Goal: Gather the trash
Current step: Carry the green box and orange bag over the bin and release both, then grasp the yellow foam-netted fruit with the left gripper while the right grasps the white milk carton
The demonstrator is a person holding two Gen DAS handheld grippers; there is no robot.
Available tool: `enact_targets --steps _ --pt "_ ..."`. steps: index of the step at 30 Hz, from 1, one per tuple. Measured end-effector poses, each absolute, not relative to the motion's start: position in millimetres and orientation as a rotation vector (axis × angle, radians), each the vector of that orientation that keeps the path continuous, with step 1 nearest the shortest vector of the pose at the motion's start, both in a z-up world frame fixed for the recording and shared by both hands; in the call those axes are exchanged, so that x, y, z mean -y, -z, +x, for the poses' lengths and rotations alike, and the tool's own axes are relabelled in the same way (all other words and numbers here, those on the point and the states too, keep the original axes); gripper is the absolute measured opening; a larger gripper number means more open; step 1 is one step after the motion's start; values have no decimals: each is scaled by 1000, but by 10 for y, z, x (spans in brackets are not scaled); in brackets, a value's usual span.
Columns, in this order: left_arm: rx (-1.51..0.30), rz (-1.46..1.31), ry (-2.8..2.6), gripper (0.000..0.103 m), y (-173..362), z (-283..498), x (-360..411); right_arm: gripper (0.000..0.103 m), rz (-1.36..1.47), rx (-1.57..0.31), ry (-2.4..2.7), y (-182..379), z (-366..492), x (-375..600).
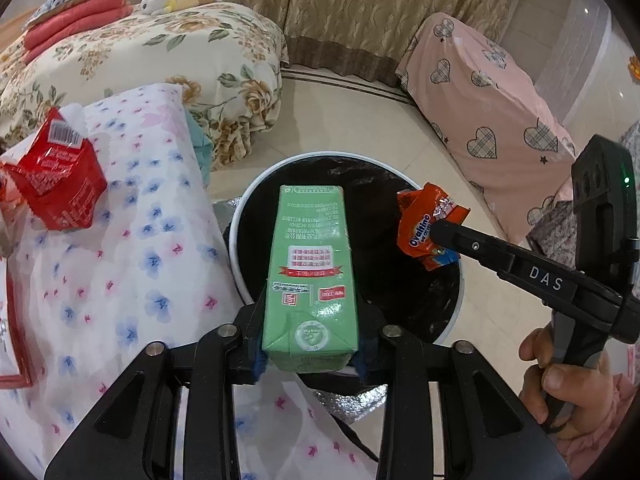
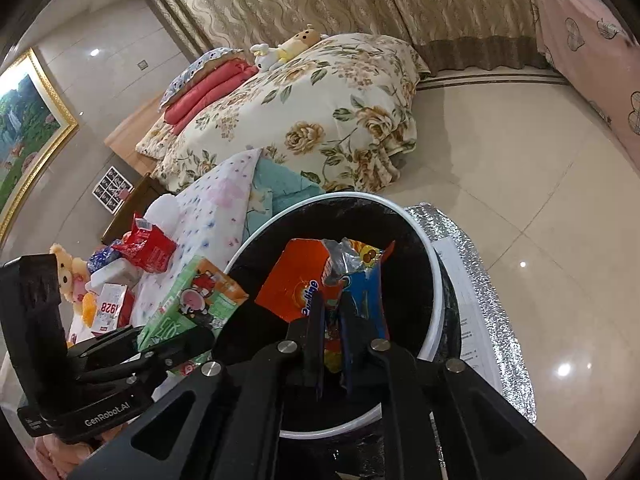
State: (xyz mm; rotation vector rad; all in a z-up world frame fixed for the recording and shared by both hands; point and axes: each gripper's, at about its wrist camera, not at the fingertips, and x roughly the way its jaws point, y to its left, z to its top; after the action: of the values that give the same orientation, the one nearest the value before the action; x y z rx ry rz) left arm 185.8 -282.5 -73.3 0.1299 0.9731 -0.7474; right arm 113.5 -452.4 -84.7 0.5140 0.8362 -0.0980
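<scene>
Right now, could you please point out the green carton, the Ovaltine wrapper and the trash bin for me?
green carton (image 1: 310, 256): left wrist view, middle of its printed face.
Ovaltine wrapper (image 2: 294, 286): right wrist view, orange panel.
trash bin (image 1: 256, 184): left wrist view, white rim.

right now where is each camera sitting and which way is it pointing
Left wrist: sits on the left claw, looking forward and down over the green milk carton it grips, above the white-rimmed black-lined round bin; the person's right hand shows.
Right wrist: sits on the right claw, looking along the crumpled orange Ovaltine wrapper it pinches, above the same bin.
Shared: bin, carton, wrapper, flowered bed, and each other's claw.
</scene>
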Motion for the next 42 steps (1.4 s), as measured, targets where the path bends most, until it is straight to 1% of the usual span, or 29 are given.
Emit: enact_targets --steps 1,2,3,4,9,10,11,13,16,30,31,32,34,42 --pt "-968 120 741 54 724 1863 2785 25 523 -838 103 850 1131 4544" --pt "-957 109 734 57 709 1856 2741 44 537 -837 105 854 1121 4564" --pt "-951 102 731 58 697 1848 2715 51 543 -834 104 853 1112 4573" --pt "-949 90 729 58 687 1839 2661 55 543 -827 106 843 1094 4568" --pt "-949 33 709 60 679 1770 2395 55 545 -816 93 787 1047 4474" --pt "-949 20 694 61 684 1742 2315 58 545 -810 88 776 1036 4442" --pt "-950 10 684 62 689 1717 2254 63 544 -807 83 768 1034 4414" --pt "-947 -15 653 65 695 1659 2083 68 546 -802 71 752 1024 4337" --pt "-937 -40 596 69 693 1577 1823 68 546 -799 54 734 1026 4224" --pt "-908 -158 390 70 773 1426 605 76 474 -822 -110 657 1190 3296" --pt "-901 -168 372 70 773 1424 518 78 470 -826 -124 658 1206 3224" --pt "-896 -174 363 70 770 1427 468 82 466 -829 -138 661 1226 3142" --pt "-879 -178 321 70 757 1430 337 87 458 -834 -165 673 1264 2993" --pt "-862 -196 184 72 807 1513 -137 88 417 -881 -235 720 1418 2496"
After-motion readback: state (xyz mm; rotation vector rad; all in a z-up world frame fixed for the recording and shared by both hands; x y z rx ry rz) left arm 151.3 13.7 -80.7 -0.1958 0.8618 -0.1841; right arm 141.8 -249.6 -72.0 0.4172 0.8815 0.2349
